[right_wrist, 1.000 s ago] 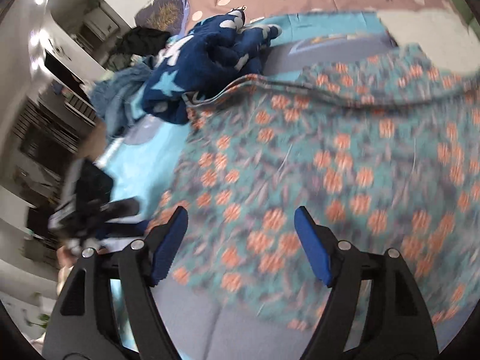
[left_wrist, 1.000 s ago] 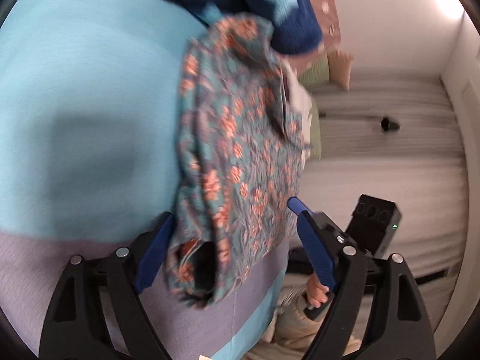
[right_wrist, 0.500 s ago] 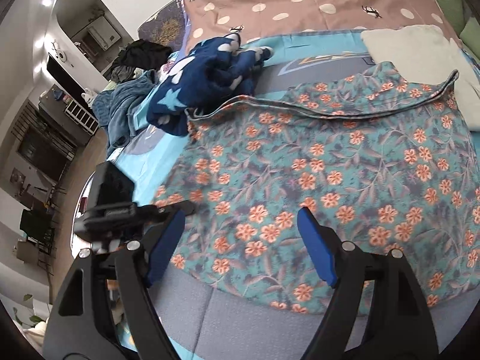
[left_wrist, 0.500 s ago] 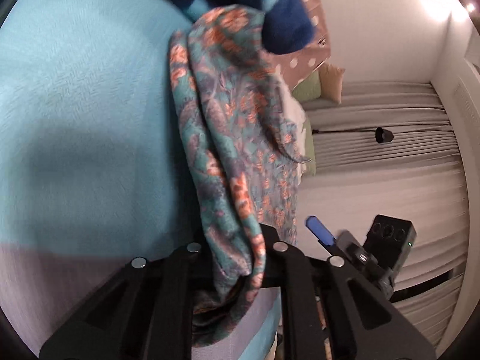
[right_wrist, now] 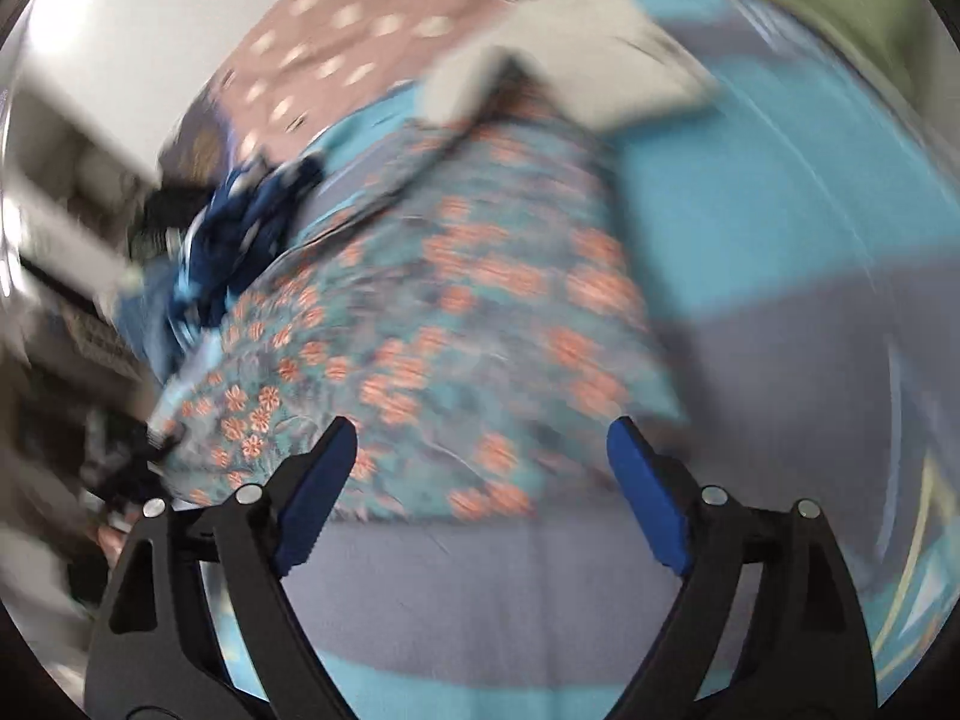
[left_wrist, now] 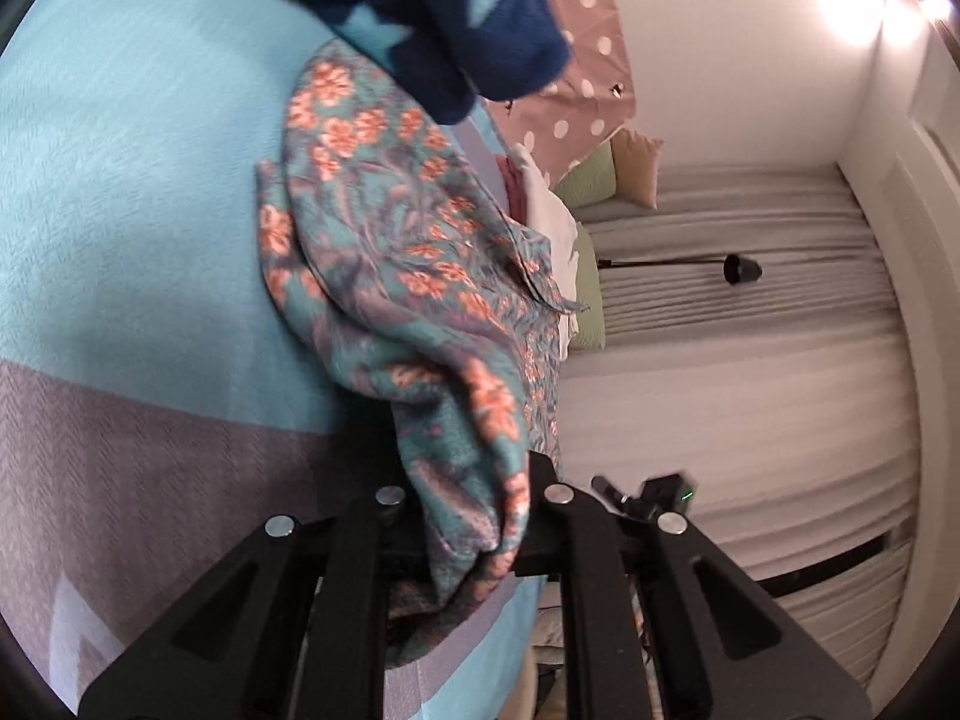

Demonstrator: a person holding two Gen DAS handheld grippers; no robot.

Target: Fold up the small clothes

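Note:
A teal garment with orange flowers point(left_wrist: 384, 252) lies on the turquoise and grey bedspread point(left_wrist: 120, 192). My left gripper point(left_wrist: 474, 510) is shut on a bunched corner of that floral garment, which hangs lifted off the bed between its black arms. In the blurred right wrist view the floral garment point(right_wrist: 456, 324) spreads ahead of my right gripper point(right_wrist: 480, 462). Its blue pads stand wide apart and its jaws are opening, just above the garment's near hem, with no cloth pinched. My right gripper also shows small past the left one's arm point(left_wrist: 645, 495).
A navy garment with light stars point(left_wrist: 432, 18) lies on the far end of the floral one. A dotted brown cover point(left_wrist: 576, 60), a white cloth point(left_wrist: 549, 210) and green cushions point(left_wrist: 588, 294) sit beyond. Pleated grey curtains point(left_wrist: 750, 360) fill the right side.
My left gripper closed on the garment's corner and lifted it a little. My right gripper swept quickly sideways along the near hem, rolled, and spread its jaws wider.

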